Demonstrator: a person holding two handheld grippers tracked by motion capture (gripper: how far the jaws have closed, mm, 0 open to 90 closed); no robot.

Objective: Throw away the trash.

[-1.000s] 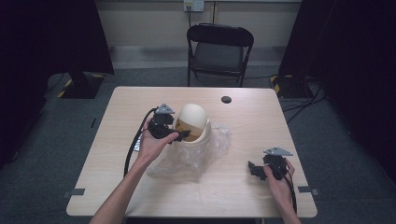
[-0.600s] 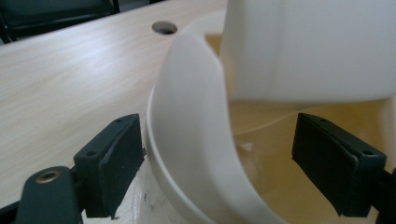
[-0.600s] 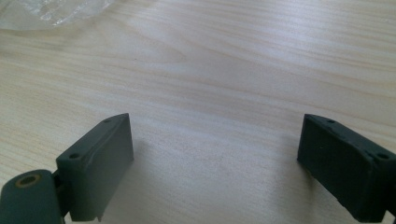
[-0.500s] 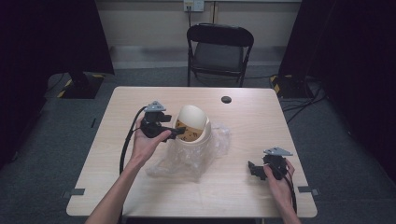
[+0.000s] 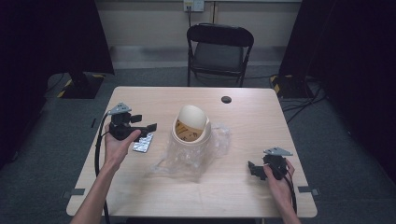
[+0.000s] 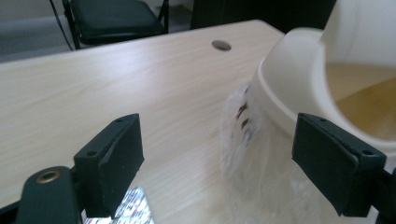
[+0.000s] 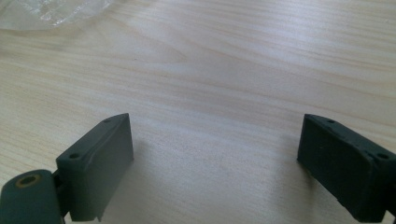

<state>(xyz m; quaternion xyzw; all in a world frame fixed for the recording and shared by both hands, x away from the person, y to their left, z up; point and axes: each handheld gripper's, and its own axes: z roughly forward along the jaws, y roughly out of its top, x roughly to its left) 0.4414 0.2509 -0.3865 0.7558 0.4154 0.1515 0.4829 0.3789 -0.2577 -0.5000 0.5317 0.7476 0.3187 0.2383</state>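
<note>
High view: foil packet (image 5: 143, 142) flat, long axis toward table's far edge; left claw (image 5: 150, 127) released above; right claw (image 5: 252, 169) released.

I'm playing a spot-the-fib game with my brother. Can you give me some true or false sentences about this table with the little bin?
1. The left gripper has its jaws open with nothing between them. True.
2. The cream bin sits in a clear plastic bag. True.
3. The shiny foil packet lies inside the bin. False: it lies on the table, below the left gripper.
4. The right gripper grips the plastic bag. False: it is open, apart from the bag.
</note>
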